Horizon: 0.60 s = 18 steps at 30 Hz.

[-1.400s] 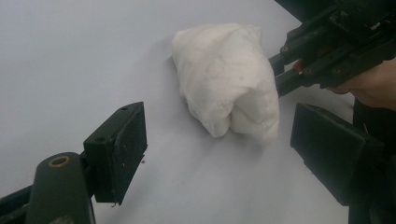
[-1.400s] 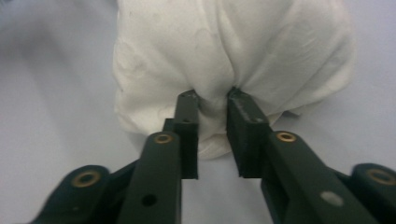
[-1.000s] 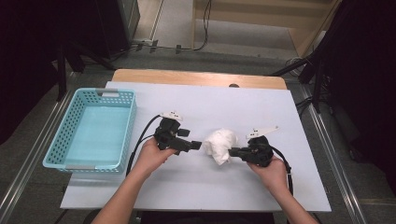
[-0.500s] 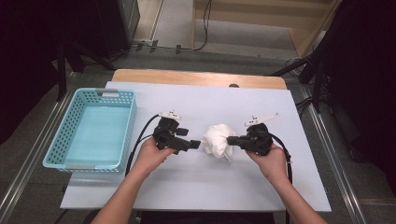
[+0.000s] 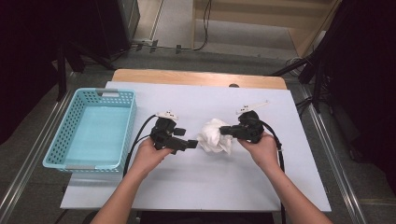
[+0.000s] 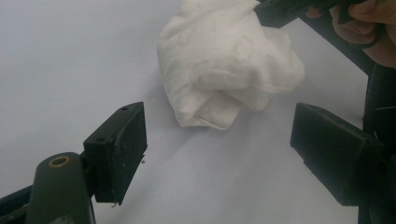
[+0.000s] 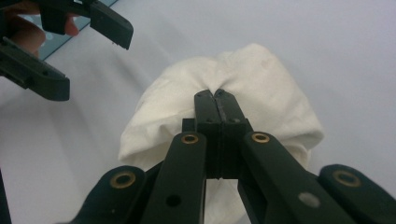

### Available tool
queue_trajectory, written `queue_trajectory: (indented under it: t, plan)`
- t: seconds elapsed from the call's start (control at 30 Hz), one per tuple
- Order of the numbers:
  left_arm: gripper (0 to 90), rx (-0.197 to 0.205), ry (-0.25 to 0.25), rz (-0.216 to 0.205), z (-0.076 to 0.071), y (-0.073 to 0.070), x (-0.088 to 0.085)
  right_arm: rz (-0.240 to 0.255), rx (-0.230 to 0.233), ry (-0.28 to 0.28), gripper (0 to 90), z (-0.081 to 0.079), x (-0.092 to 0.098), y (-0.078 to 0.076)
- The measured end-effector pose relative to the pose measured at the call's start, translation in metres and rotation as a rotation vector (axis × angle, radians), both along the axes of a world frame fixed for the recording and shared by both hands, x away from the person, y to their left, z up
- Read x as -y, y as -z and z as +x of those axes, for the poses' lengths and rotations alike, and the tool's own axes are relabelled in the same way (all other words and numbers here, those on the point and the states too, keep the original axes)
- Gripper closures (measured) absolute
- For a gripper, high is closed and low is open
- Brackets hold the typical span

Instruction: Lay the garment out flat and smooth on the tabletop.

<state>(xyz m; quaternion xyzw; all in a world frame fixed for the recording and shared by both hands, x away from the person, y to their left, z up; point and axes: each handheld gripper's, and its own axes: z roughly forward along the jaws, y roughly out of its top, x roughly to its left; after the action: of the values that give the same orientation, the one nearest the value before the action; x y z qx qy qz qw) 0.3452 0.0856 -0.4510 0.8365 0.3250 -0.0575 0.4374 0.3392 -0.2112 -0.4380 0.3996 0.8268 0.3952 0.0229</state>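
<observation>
A crumpled white cloth (image 5: 213,136) lies bunched in the middle of the white table (image 5: 196,182). My right gripper (image 5: 223,130) is shut on a fold of the cloth (image 7: 252,88), its jaws pressed together with fabric pinched between them. My left gripper (image 5: 192,144) stands open just left of the cloth (image 6: 229,65), its jaws wide apart with nothing between them, a short gap from the cloth's near edge. In the left gripper view the right gripper (image 6: 268,11) bites the cloth from the far side.
A light blue plastic basket (image 5: 122,135) stands at the left of the table, with nothing in it. A wooden board (image 5: 196,78) runs along the table's far edge. Black cables (image 5: 140,135) trail from both grippers.
My right gripper has risen and moved slightly away from the person, carrying the pinched cloth with it. The left gripper has stayed almost in place, open.
</observation>
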Motion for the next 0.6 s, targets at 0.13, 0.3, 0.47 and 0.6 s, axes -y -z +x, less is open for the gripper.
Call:
queue_trajectory:
  t: [0.13,0.3,0.47,0.6]
  plan:
    - [19.1,-0.006,-0.016,-0.01,-0.002,0.0,-0.003,-0.002,0.006,-0.014,86.9,0.01,-0.01,0.0]
    - [19.0,0.001,-0.03,-0.003,-0.005,0.001,-0.005,0.0,-0.003,-0.022,86.9,0.02,-0.017,0.002]
    - [19.0,-0.004,-0.046,-0.007,-0.005,0.002,-0.008,0.013,-0.002,-0.027,84.6,0.029,-0.028,0.003]
    - [19.0,-0.003,-0.052,-0.007,-0.006,0.002,-0.01,0.043,-0.011,-0.048,73.5,0.034,-0.03,0.003]
